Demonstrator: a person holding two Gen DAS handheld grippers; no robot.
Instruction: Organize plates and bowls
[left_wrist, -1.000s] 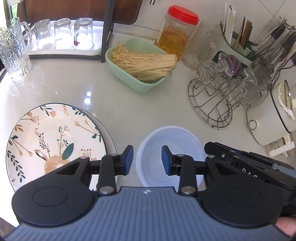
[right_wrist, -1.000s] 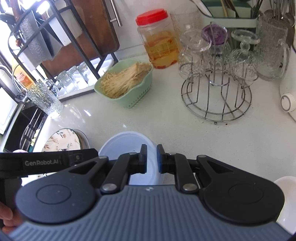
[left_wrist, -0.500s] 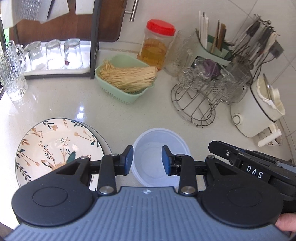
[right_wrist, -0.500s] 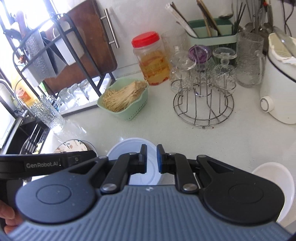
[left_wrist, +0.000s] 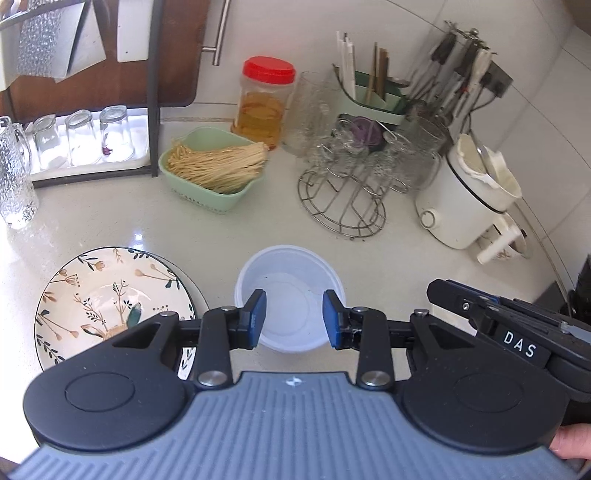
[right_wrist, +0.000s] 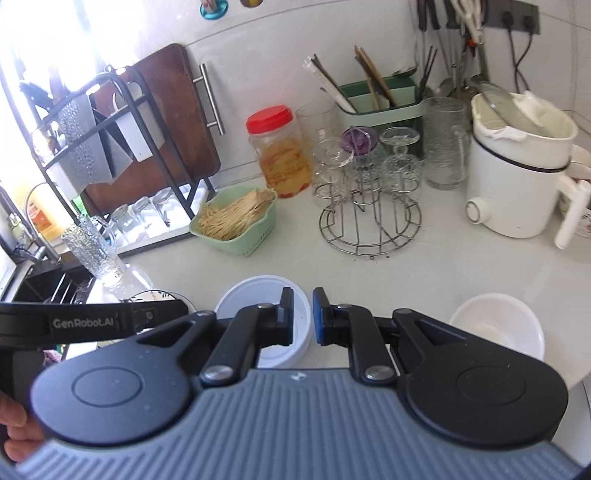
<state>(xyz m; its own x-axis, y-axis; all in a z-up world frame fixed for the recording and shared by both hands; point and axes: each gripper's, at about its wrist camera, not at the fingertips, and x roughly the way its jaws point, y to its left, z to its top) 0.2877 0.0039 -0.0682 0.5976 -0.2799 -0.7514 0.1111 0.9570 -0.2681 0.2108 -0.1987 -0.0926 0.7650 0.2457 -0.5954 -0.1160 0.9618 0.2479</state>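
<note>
A floral plate (left_wrist: 110, 299) lies on the white counter at the left, and a pale plastic bowl (left_wrist: 291, 284) stands just right of it. My left gripper (left_wrist: 294, 319) hovers above the bowl's near side, open, with nothing between its blue pads. In the right wrist view the same pale bowl (right_wrist: 258, 306) sits under my right gripper (right_wrist: 303, 317), which is shut with only a thin gap and holds nothing. A second, white bowl (right_wrist: 495, 328) rests on the counter to the right. Only the floral plate's rim (right_wrist: 159, 295) shows there, behind the left gripper's body.
Toward the back stand a green basket of noodles (left_wrist: 214, 173), a red-lidded jar (left_wrist: 264, 103), a wire rack of glasses (left_wrist: 351, 184), a white electric pot (left_wrist: 465, 199) and a glass pitcher (left_wrist: 14, 177). A black shelf with upturned glasses (left_wrist: 81, 136) is back left.
Both grippers have risen and drawn back from the pale bowl, so more of the counter shows. The white bowl at the right has come fully into the right wrist view. Jaws unchanged.
</note>
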